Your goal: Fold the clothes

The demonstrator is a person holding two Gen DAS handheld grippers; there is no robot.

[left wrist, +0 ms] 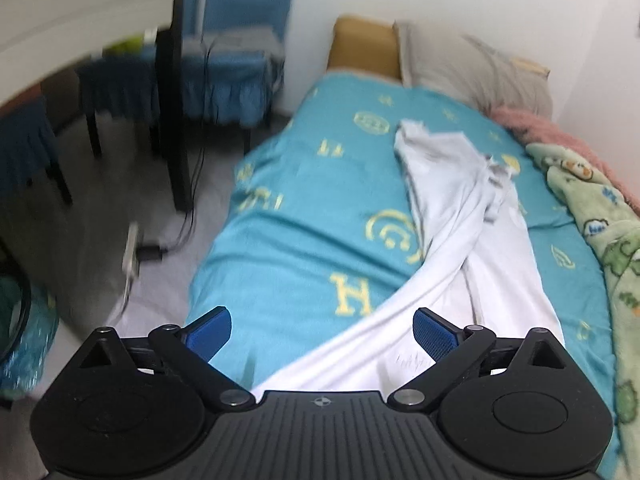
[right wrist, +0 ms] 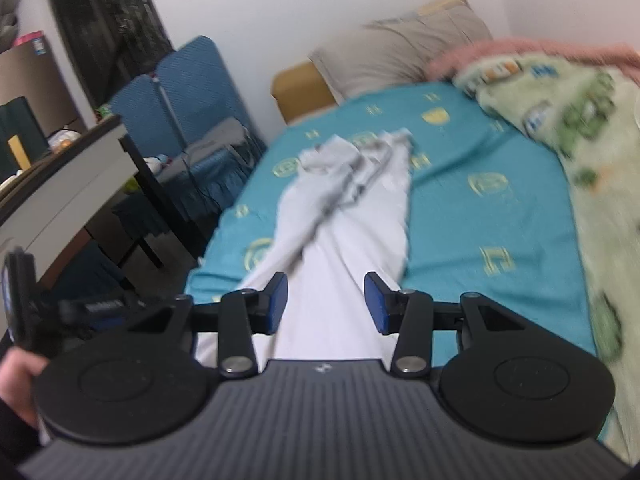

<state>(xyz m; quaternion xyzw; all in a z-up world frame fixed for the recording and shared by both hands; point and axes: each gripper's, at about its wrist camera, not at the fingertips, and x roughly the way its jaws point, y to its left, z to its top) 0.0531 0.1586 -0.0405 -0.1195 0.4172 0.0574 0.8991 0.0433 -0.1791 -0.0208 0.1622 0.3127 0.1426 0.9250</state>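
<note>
A white garment (left wrist: 460, 248) lies stretched lengthwise and twisted along the teal bedspread (left wrist: 312, 200), its far end bunched. My left gripper (left wrist: 322, 334) is open above the bed's near end, the garment's near edge running under its right finger. In the right wrist view the same white garment (right wrist: 340, 240) runs straight away from me over the teal bedspread (right wrist: 500, 208). My right gripper (right wrist: 326, 300) is open with the cloth below the gap between its blue pads, not pinched.
A green patterned blanket (left wrist: 600, 240) and a pink one (left wrist: 532, 124) lie along the bed's right side, with a grey pillow (left wrist: 472, 68) at the head. Left of the bed stand blue-covered chairs (left wrist: 224, 76), a dark table leg (left wrist: 172, 120) and floor cables (left wrist: 168, 240). A hand (right wrist: 16, 384) grips at lower left.
</note>
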